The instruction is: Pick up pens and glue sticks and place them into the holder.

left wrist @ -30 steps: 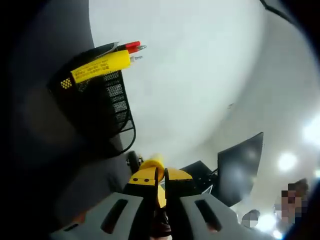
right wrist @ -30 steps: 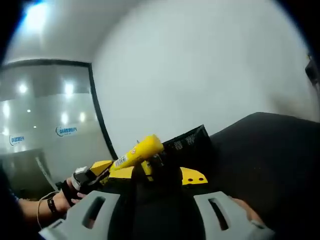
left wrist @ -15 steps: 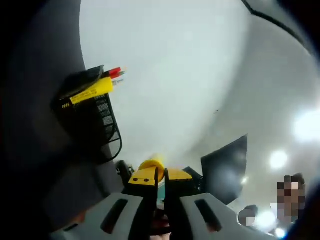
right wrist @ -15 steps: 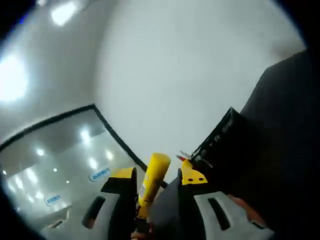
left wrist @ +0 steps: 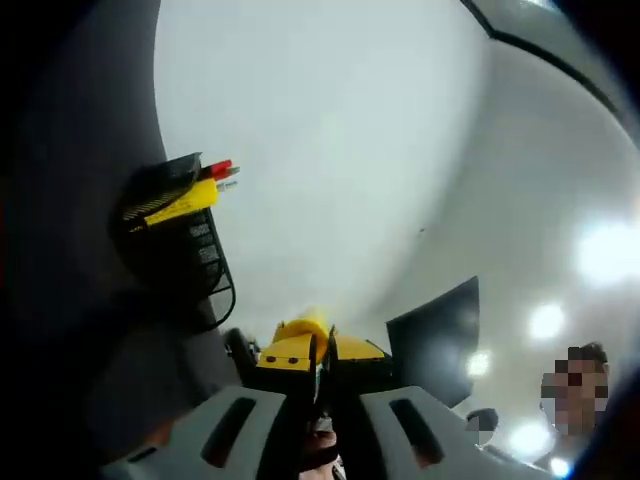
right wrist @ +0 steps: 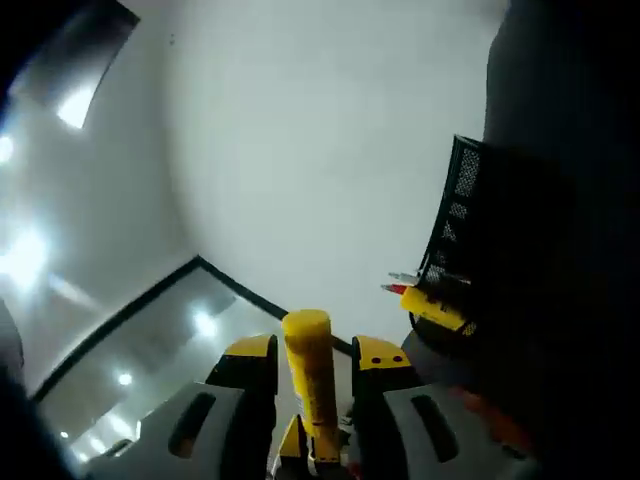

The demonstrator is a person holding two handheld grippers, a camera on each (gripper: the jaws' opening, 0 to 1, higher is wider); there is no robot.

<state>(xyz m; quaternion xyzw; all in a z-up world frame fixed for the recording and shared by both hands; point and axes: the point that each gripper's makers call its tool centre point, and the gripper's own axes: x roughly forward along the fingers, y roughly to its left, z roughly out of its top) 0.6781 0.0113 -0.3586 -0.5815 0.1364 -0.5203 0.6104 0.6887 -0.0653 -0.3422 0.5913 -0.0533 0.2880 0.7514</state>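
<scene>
Left gripper [left wrist: 318,352] at bottom of the left gripper view, yellow-tipped jaws nearly together, a yellow object [left wrist: 303,327] just past the tips. Upper left: black mesh holder [left wrist: 175,245] tilted sideways, yellow glue stick [left wrist: 188,204] and red pen [left wrist: 218,169] protruding. Dark monitor [left wrist: 435,342] lower right.

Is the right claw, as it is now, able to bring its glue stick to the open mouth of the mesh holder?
Probably yes. The right claw is shut on a yellow glue stick, and the black mesh holder lies ahead to its right with nothing between them. A pen and another glue stick already stick out of it, so room may be tight.
</scene>
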